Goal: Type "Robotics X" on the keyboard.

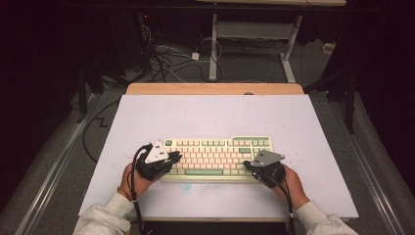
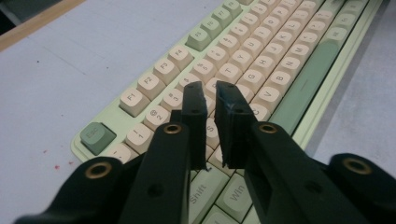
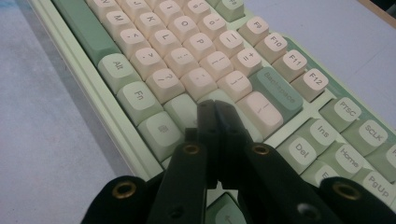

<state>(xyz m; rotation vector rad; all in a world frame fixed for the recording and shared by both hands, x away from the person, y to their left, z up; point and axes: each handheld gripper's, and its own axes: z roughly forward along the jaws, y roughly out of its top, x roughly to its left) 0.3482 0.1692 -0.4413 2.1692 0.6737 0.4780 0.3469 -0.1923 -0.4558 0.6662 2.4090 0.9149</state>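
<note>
**Both grippers parked on the keyboard, jaws pinched together**

Starting at your fingertips: your left gripper (image 2: 209, 93) has its two black jaws drawn almost together, just a thin sliver of gap left between the tips and nothing caught in it. In the left gripper view they hang right over the letter rows near the left end of the keyboard (image 2: 261, 60), about where the number row meets the first letters, with the Esc key (image 2: 97, 136) off to the lower left and Shift and Win peeking out under the jaw arms. I can't tell whether the tips actually touch a keycap.

Your right gripper (image 3: 215, 108) is fully pinched, pads pressed against each other, empty. In the right gripper view the tips sit over the pale green key below the Backspace key (image 3: 276, 93), with the Ins/Del cluster just off to the right.

Pulling back to the high view: your left gripper (image 1: 172, 157) comes over the keyboard's left edge, your right gripper (image 1: 248, 165) over its right part, near the front row. Your hands are behind them, pale sleeves coming in from the bottom.

The keyboard (image 1: 215, 147) itself, cream keys with green accents, lies flat and square to you on the white board (image 1: 205, 112), toward your side. That board covers a wooden table (image 1: 215, 88), and cables (image 1: 166, 58) sprawl on the floor beyond.
</note>
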